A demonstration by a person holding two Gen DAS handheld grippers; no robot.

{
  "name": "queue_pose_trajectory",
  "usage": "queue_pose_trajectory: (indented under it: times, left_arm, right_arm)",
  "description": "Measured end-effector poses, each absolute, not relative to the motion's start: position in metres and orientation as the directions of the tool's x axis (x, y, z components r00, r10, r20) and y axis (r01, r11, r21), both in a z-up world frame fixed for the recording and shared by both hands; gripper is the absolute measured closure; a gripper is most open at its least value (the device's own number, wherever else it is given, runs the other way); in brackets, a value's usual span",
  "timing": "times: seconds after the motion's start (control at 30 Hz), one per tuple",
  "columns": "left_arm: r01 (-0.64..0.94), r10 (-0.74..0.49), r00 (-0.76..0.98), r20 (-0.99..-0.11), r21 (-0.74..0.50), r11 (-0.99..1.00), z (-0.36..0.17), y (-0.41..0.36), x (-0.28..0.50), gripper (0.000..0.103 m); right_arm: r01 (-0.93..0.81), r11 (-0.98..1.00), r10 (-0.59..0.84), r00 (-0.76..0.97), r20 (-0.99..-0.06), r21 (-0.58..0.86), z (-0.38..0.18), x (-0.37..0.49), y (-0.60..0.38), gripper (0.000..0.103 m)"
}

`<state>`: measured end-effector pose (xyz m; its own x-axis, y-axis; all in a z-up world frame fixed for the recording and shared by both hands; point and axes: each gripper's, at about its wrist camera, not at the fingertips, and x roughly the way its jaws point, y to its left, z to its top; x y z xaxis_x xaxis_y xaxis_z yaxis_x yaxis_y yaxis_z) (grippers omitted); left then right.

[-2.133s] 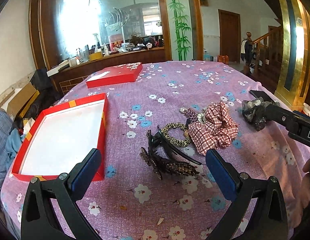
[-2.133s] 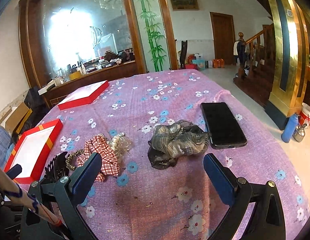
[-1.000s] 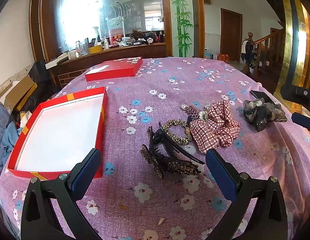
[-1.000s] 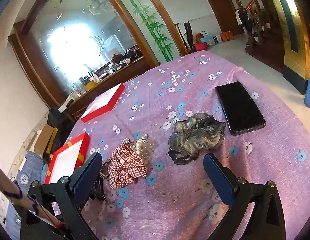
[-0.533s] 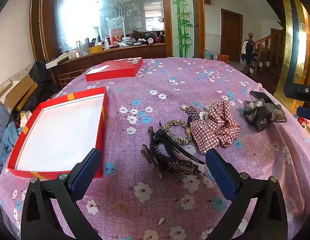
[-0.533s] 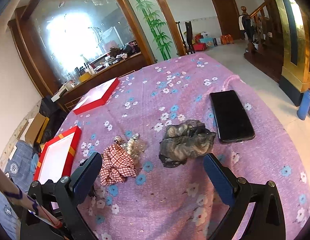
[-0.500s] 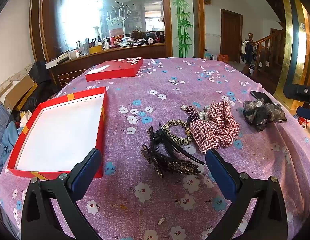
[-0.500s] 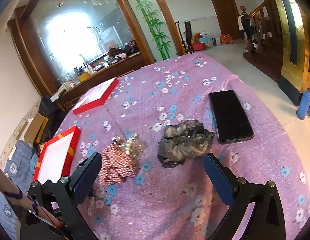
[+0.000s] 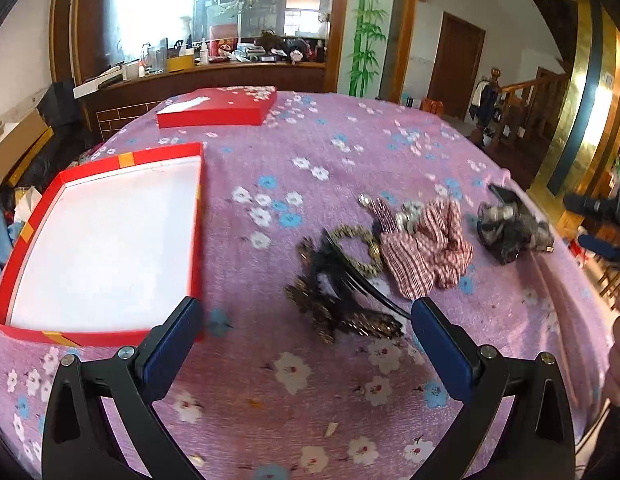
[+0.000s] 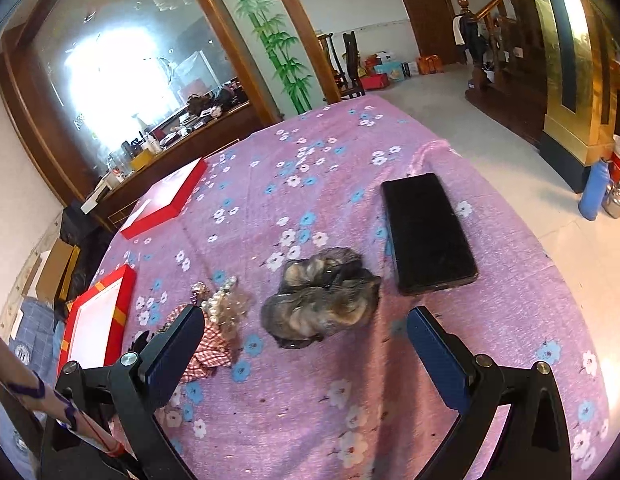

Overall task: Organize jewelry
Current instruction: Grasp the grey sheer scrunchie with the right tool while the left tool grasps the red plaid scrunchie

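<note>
On the purple flowered tablecloth lie a dark beaded hair clip [image 9: 337, 304], a leopard-print hair tie [image 9: 355, 250], a red plaid scrunchie [image 9: 425, 250], a pearl piece [image 10: 224, 308] and a grey-brown scrunchie [image 10: 319, 300]. An open red box with a white inside [image 9: 102, 236] sits at the left. My left gripper [image 9: 306, 328] is open above the cloth, just short of the hair clip. My right gripper [image 10: 302, 340] is open and empty, hovering just short of the grey-brown scrunchie, which also shows in the left wrist view [image 9: 509, 232].
The red box lid [image 9: 218, 108] lies at the far side of the table. A black phone [image 10: 427, 232] lies right of the grey-brown scrunchie. The table's right edge drops to a tiled floor with a blue bottle [image 10: 593, 192]. A wooden counter [image 9: 198, 80] stands behind.
My left gripper has shifted left and slightly forward, so the items sit further right in its view. My right gripper has moved closer to the grey-brown scrunchie. Both stay open.
</note>
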<state>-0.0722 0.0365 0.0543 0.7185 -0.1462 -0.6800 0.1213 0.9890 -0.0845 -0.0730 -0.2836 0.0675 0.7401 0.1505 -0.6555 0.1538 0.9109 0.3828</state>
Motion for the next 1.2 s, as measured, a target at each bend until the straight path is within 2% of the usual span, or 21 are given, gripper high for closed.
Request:
queue_pose_trajectory:
  times: [0.2,0.5,0.53,0.6,0.67,0.73,0.8,0.9,1.1,1.17,1.2]
  left_arm:
    - [0.133,-0.193,0.718,-0.668,-0.141,0.981,0.073,0.052,-0.068,0.0]
    - [0.241,-0.311,0.636,-0.707,-0.201,0.949,0.079,0.019,-0.054,0.0]
    - [0.251,-0.315,0.63,-0.71,-0.198,0.948,0.079,0.015,-0.053,0.0]
    - [0.266,-0.315,0.614,-0.724,-0.186,0.946,0.077,0.006,-0.048,0.0]
    - [0.28,-0.316,0.6,-0.735,-0.178,0.944,0.074,-0.003,-0.043,0.0]
    - [0.293,-0.312,0.588,-0.746,-0.163,0.942,0.07,-0.014,-0.037,0.0]
    - [0.311,-0.313,0.576,-0.755,-0.152,0.938,0.068,-0.025,-0.031,0.0]
    - [0.37,-0.318,0.549,-0.773,-0.117,0.922,0.061,-0.051,-0.022,0.0]
    - [0.393,-0.227,0.556,-0.799,0.012,0.92,0.035,-0.086,-0.008,0.001]
    - [0.376,-0.197,0.575,-0.794,0.042,0.926,0.029,-0.088,-0.005,0.02]
    - [0.367,-0.183,0.569,-0.802,0.049,0.929,0.025,-0.087,-0.002,0.046]
  right_arm:
    - [0.156,0.899,0.184,0.715,-0.675,0.41,0.059,-0.062,-0.286,0.0]
    - [0.189,0.922,0.145,0.639,-0.755,0.337,0.027,-0.016,-0.271,0.002]
    - [0.178,0.931,0.142,0.629,-0.764,0.32,0.023,-0.012,-0.267,0.006]
    - [0.166,0.945,0.127,0.613,-0.78,0.283,0.016,-0.007,-0.26,0.027]
    - [0.141,0.948,0.144,0.611,-0.778,0.286,0.012,-0.006,-0.258,0.061]
    - [0.142,0.947,0.139,0.63,-0.764,0.29,0.014,-0.01,-0.261,0.074]
    - [0.146,0.943,0.131,0.664,-0.736,0.3,0.019,-0.016,-0.266,0.078]
    - [0.153,0.934,0.132,0.692,-0.71,0.323,0.025,-0.02,-0.272,0.078]
    - [0.124,0.931,0.158,0.711,-0.685,0.344,0.031,-0.021,-0.27,0.078]
    - [0.116,0.932,0.162,0.716,-0.679,0.344,0.033,-0.022,-0.269,0.078]
    - [0.11,0.931,0.167,0.719,-0.675,0.347,0.034,-0.022,-0.268,0.078]
